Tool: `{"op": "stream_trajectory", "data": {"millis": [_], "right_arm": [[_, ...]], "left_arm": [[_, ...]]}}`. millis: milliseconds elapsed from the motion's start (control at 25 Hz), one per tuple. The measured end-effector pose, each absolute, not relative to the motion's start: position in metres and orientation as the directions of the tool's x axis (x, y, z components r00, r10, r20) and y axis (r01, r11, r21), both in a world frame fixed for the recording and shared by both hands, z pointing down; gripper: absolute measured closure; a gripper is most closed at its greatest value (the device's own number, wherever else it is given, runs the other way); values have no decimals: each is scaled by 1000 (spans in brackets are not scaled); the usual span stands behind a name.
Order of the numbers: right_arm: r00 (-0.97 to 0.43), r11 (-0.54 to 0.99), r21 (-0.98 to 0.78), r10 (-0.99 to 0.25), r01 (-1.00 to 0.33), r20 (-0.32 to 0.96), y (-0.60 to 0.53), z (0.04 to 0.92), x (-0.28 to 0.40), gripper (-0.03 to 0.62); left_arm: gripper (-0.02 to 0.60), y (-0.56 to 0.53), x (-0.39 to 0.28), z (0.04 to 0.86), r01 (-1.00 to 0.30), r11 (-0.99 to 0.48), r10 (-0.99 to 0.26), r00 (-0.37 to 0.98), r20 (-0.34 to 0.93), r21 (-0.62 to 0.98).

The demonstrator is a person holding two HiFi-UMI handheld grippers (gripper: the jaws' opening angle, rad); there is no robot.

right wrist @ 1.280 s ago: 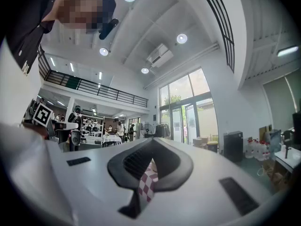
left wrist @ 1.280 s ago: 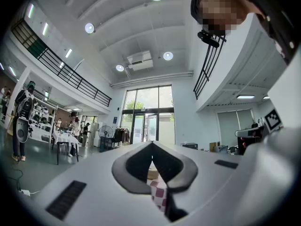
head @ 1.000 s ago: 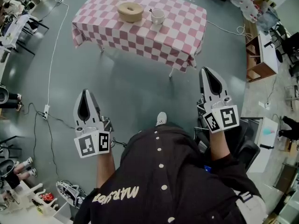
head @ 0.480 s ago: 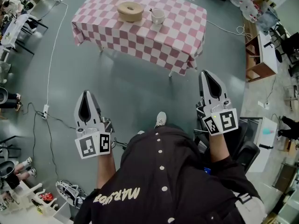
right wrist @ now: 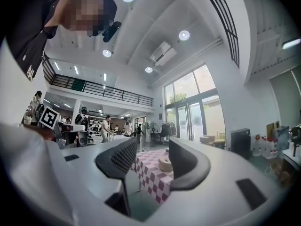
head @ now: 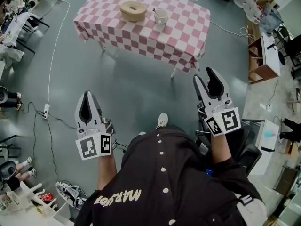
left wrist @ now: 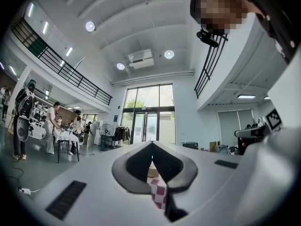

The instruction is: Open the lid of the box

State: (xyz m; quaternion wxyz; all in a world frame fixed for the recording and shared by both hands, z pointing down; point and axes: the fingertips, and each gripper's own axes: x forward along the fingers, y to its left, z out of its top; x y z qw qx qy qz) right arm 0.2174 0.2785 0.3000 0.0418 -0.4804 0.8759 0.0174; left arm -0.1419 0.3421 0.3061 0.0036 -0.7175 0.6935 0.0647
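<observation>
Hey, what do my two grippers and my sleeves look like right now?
Both the left gripper and right gripper are white, tapering to black-padded jaws, each carrying a cube with black-and-white square markers. The person wears a black top with white buttons.

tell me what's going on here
A person stands on the floor some way back from a table with a pink checked cloth, holding a gripper in each hand. The left gripper is shut and empty. The right gripper has just been opening its jaws, and nothing is between them. A round box and a cup sit on the table, out of reach for now, so neither gripper has touched the box yet.
</observation>
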Motion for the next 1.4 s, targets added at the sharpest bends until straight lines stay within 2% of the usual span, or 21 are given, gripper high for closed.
{"op": "stream_trajectory", "data": {"millis": [320, 560, 800, 1080, 1400], "right_arm": [[-567, 569, -4, -820, -822, -78, 276, 302, 211, 266], [-606, 606, 24, -793, -795, -56, 269, 309, 207, 131], [-634, 636, -5, -771, -772, -59, 256, 313, 212, 101], [-669, 670, -14, -742, -742, -53, 231, 322, 228, 97], [-635, 636, -30, -772, -771, -39, 212, 331, 252, 97]], "left_arm": [[572, 339, -144, 306, -996, -30, -996, 22, -91, 82], [572, 333, -138, 308, -997, -21, -996, 14, -86, 80], [572, 326, -129, 307, -997, -1, -997, -5, -80, 75], [572, 311, -107, 309, -996, 41, -997, -47, -68, 79], [572, 284, -83, 314, -998, 6, -999, -9, -50, 65]]}}
